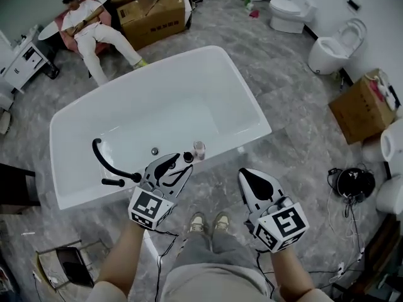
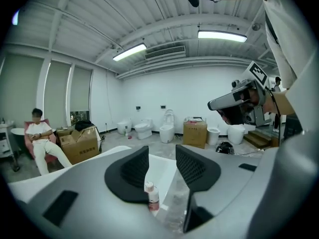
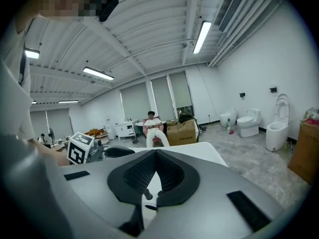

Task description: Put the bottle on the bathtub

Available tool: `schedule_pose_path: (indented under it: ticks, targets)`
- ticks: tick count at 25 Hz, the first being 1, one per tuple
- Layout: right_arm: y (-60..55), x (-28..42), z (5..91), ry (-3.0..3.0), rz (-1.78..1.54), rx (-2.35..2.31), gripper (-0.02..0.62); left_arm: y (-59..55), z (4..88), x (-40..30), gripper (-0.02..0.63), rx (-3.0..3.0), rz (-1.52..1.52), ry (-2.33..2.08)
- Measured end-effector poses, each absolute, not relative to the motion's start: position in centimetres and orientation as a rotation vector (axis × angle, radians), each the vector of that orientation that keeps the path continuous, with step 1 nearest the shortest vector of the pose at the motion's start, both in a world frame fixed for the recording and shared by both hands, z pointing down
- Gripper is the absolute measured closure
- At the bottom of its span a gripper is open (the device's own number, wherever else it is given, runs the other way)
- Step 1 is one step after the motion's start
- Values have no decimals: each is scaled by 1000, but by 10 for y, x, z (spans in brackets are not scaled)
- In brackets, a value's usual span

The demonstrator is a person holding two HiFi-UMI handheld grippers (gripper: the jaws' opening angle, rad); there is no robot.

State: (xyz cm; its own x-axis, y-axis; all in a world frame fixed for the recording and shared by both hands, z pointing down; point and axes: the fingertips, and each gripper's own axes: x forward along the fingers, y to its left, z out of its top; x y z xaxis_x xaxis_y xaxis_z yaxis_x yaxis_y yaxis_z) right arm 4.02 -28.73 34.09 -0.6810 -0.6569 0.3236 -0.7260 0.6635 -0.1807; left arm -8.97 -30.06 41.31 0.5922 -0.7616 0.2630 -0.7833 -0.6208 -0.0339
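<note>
Judging by the bathtub (image 1: 250, 103) rim, the placing is being taken as done.
The left tool (image 1: 178, 166) is being held wide, the right tool (image 1: 250, 180) pinched together, empty; the bottle (image 1: 199, 150) is standing upright on the near rim, ungripped, so only withdrawal is left.

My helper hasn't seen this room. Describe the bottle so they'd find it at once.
Find the big white bathtub mid-room. On its near rim, right of the black faucet and just ahead of the left gripper, stands the bottle. It is the only small, pale, white-capped thing there; the faucet is black.
</note>
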Motion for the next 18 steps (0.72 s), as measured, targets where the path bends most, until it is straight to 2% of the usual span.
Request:
schedule_pose_path:
  ticks: [4,10,18]
  targets:
    - [-268,35,308,-2692,416,1067,568,-276,379,-87,448,2766,459,-1349]
    - [-237,27,262,-2756,313,1023,568,-239,330,-95,544,2767,399,-1449]
    - [-198,27,227,-2779,238,1002,568,-192,268,-96,574,2752,288,-1571]
